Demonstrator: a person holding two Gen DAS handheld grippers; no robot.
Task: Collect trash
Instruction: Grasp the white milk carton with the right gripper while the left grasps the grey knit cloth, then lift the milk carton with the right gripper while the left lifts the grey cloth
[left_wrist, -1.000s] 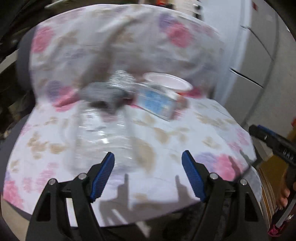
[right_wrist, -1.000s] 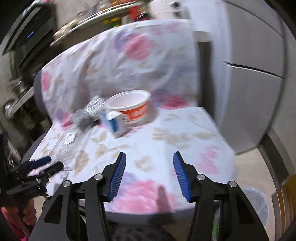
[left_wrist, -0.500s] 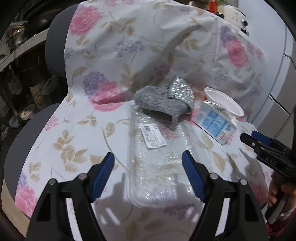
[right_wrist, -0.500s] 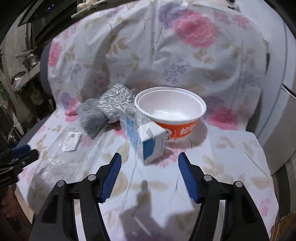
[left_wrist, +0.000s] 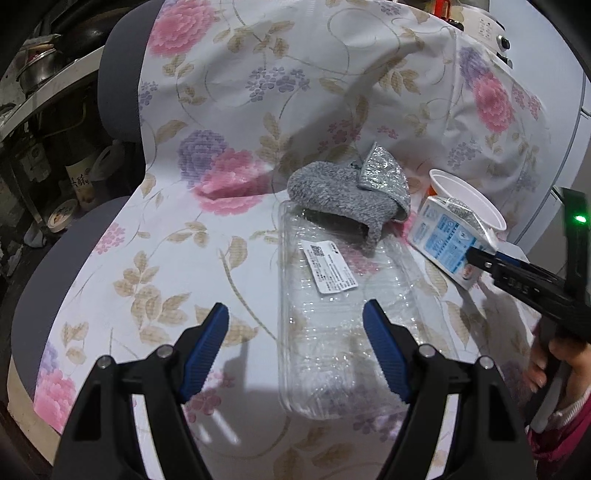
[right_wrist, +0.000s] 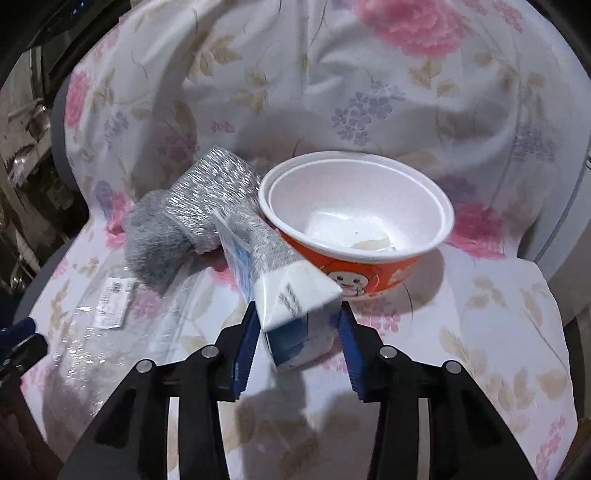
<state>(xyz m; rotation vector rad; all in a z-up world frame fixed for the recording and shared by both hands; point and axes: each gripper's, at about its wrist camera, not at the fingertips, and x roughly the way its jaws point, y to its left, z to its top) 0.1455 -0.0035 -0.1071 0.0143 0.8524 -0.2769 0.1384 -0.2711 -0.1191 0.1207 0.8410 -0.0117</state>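
A: Left wrist view first; where's the trash from the left gripper (left_wrist: 295, 334)?

B: Its jaws stand spread with nothing between them; the tray (left_wrist: 347, 310), clear plastic, lies on the cloth (left_wrist: 221, 92) just ahead and a little right, so the right finger sits over its near edge; its long axis runs away from the gripper toward the sock (left_wrist: 347, 192), which rests on its far end.

A: And the carton (left_wrist: 443, 240)?

B: Well right of that gripper, beside the bowl (left_wrist: 469, 199); the right gripper (left_wrist: 480, 258) is already at it, so the right hand is nearer.

A: Right wrist view, then.

B: The carton (right_wrist: 288, 306) lies between the right gripper's (right_wrist: 297, 332) jaws, which are closing; the left pad looks to touch its side, the right pad I judge just short; its long axis points up and left, away from the gripper, tilted; the bowl (right_wrist: 354, 225) stands just behind it, touching or nearly; the sock (right_wrist: 166, 236) lies left of it.

A: So the next move?

B: I'd say finish the pinch across the carton's short side and lift clear of the bowl.
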